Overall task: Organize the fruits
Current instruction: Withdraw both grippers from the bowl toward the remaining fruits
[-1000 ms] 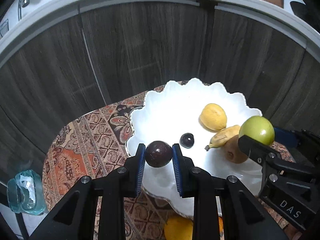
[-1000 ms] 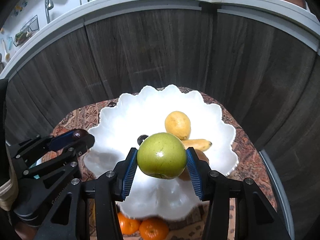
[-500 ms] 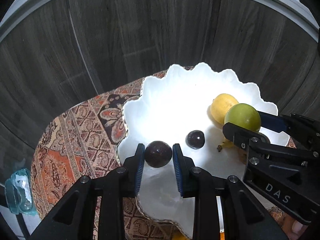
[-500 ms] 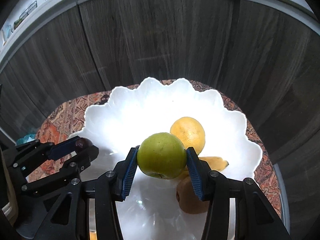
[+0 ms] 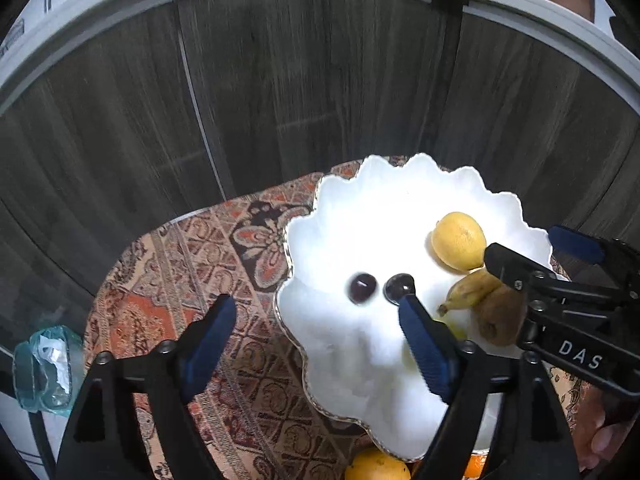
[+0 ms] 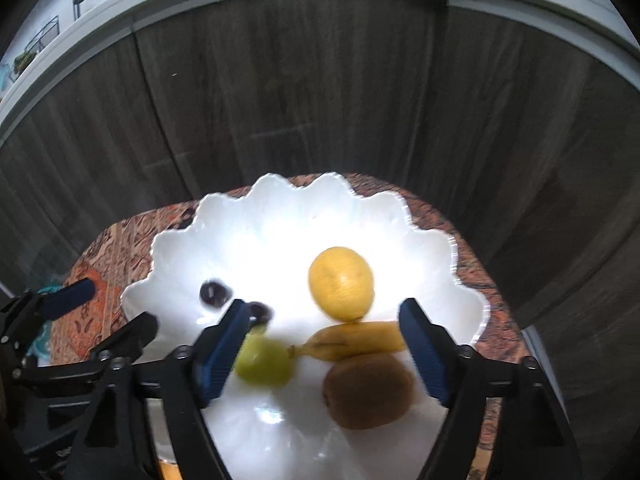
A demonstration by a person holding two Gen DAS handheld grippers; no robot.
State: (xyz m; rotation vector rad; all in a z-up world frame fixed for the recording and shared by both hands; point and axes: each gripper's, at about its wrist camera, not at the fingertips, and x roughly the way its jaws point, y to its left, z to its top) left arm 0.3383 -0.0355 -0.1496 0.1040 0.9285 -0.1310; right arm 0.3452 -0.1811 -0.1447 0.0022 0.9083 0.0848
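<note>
I have both claws spread wide and holding nothing. The left claw (image 5: 316,312) hangs over the near-left scalloped rim of the white bowl (image 5: 400,200); the right claw (image 6: 324,320) sits above its middle. Inside lie two dark plums (image 5: 363,288) side by side, a lemon (image 6: 341,283), a banana (image 6: 360,340), a kiwi (image 6: 368,390) and a green apple (image 6: 262,360), blurred. The bowl's far half is bare. Only the right view shows the apple well; only the left view shows oranges (image 5: 376,466) on the patterned cloth (image 5: 180,264) beside the near rim.
</note>
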